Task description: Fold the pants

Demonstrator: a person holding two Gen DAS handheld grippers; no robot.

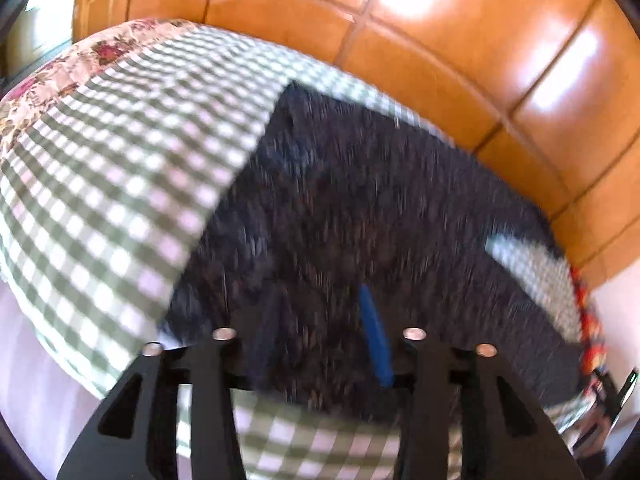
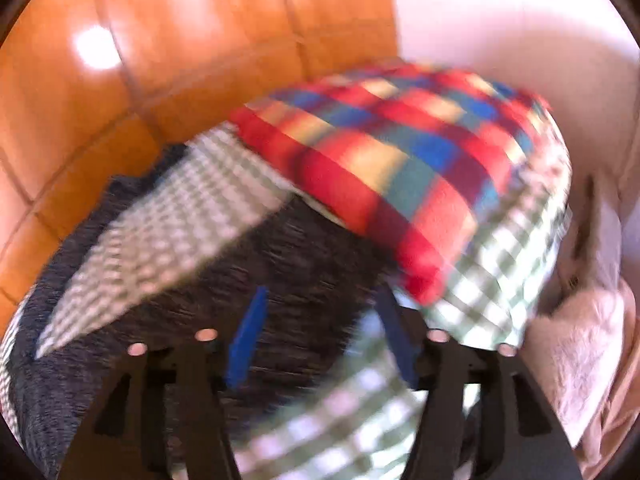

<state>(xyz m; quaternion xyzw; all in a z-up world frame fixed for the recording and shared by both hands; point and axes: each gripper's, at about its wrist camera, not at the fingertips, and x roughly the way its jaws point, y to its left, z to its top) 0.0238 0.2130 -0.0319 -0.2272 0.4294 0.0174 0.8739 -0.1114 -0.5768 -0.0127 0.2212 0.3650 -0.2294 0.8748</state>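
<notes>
Dark heathered pants (image 1: 380, 200) lie spread flat on a bed's green-and-white checked cover (image 1: 120, 168). My left gripper (image 1: 320, 334) hovers over their near edge. It is open, and its blue pad (image 1: 374, 336) and dark finger (image 1: 268, 332) hold nothing. The right wrist view, which is blurred, shows the pants (image 2: 300, 264) again, with a band of checked cover (image 2: 168, 236) running between two dark parts. My right gripper (image 2: 320, 338) is also open above the pants' near edge, with nothing gripped between its blue pads (image 2: 246, 336).
An orange tiled floor (image 1: 460, 40) runs past the bed's far side. A red, blue and yellow checked blanket or pillow (image 2: 400, 152) lies at the pants' right end. A floral border (image 1: 80, 60) edges the cover. A pale fluffy cloth (image 2: 580, 340) sits far right.
</notes>
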